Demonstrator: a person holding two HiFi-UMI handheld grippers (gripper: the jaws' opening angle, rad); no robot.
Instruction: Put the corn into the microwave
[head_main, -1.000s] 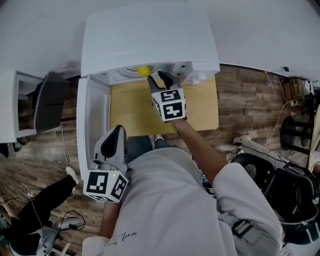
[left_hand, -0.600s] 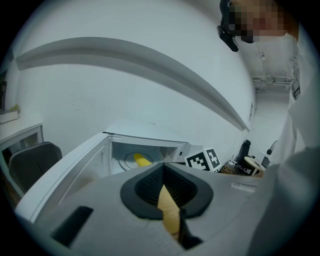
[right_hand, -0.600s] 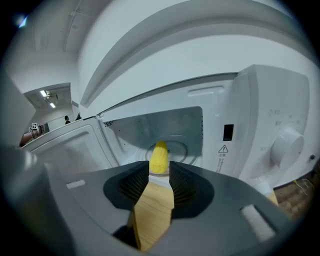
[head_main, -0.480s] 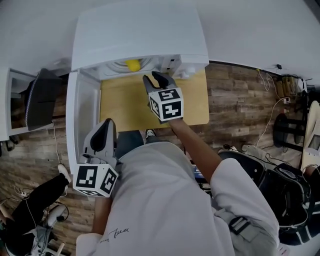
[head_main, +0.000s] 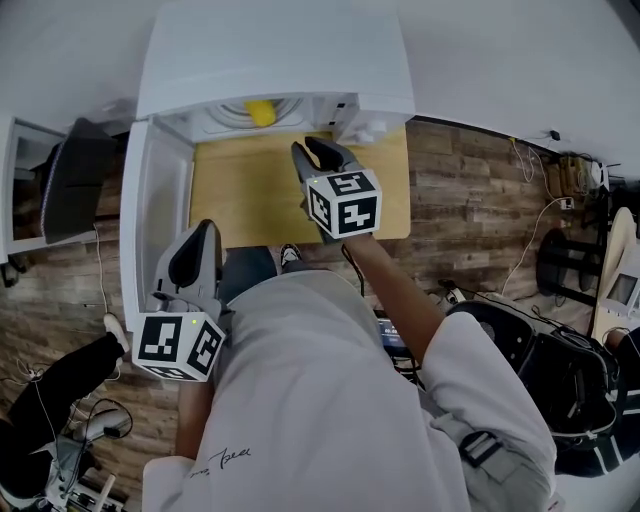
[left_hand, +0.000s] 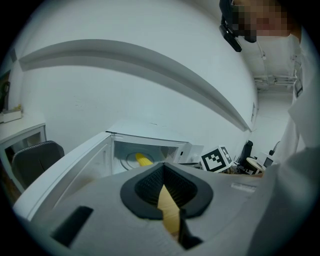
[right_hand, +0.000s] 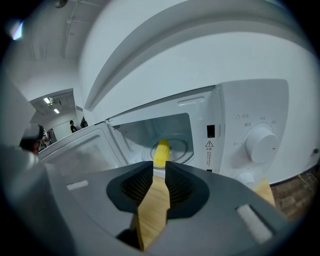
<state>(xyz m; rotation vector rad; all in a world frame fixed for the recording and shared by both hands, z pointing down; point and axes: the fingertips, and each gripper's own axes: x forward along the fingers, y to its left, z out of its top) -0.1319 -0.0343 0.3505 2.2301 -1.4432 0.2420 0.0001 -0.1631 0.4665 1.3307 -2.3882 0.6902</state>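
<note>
The yellow corn (head_main: 260, 112) lies on the turntable inside the white microwave (head_main: 275, 60), whose door (head_main: 150, 225) stands swung open to the left. The corn (right_hand: 161, 151) shows straight ahead in the right gripper view and further off as corn (left_hand: 144, 160) in the left gripper view. My right gripper (head_main: 320, 155) hovers over the wooden table (head_main: 240, 195) just outside the oven mouth. Its jaws are closing with nothing between them, only a narrow gap. My left gripper (head_main: 195, 255) hangs by the open door, shut and empty.
The microwave's dial (right_hand: 262, 141) and control panel sit right of the cavity. A black chair (head_main: 75, 190) and a white cabinet stand to the left. Cables and dark equipment (head_main: 560, 375) lie on the wood floor at the right. A person's leg (head_main: 50, 400) is at the lower left.
My right gripper has drawn back from the microwave mouth toward me and its jaws have narrowed. The corn stays inside. The left gripper has kept still.
</note>
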